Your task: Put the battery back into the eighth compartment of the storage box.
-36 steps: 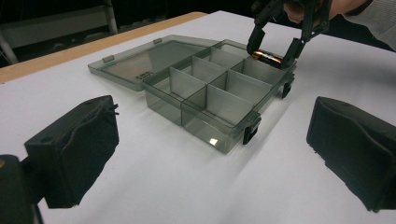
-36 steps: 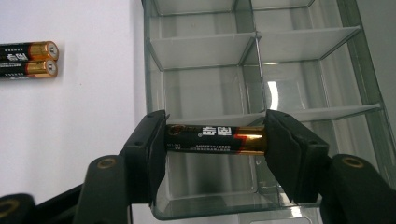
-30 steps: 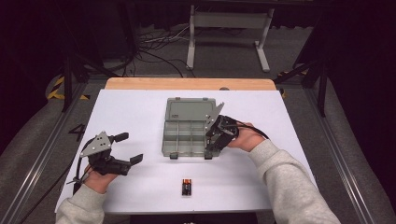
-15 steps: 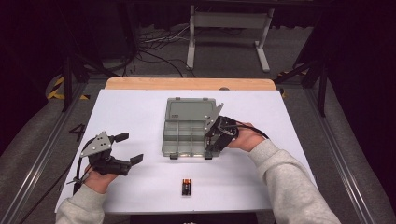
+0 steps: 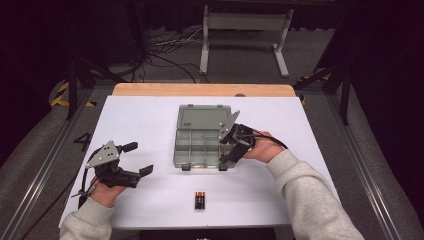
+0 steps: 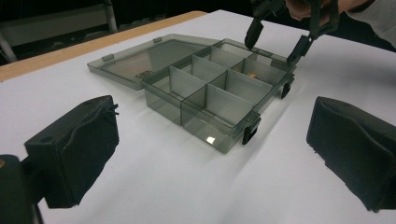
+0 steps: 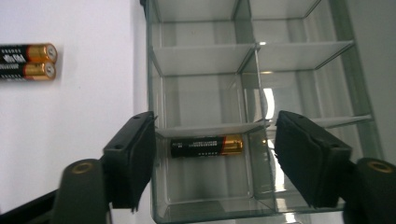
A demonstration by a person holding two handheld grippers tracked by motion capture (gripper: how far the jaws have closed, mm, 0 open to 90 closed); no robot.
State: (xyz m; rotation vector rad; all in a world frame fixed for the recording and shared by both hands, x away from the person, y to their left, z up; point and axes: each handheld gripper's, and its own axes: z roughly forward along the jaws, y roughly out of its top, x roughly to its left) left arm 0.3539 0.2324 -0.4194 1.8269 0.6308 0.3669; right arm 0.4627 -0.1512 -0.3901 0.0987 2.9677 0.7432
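With one battery [image 7: 206,145] already lying in the near corner compartment of the open organizer box [image 5: 186,150], the right tongs [image 7: 212,161] have just been opening, empty, above it, while two batteries [image 5: 199,200] wait on the tabletop [image 5: 150,120] and the left tongs [image 5: 135,159] hang agape, holding nothing.

Legible markings: none. Batteries [image 7: 206,145] carry print (too small to read); box lid [image 6: 144,73] embossing blurred.
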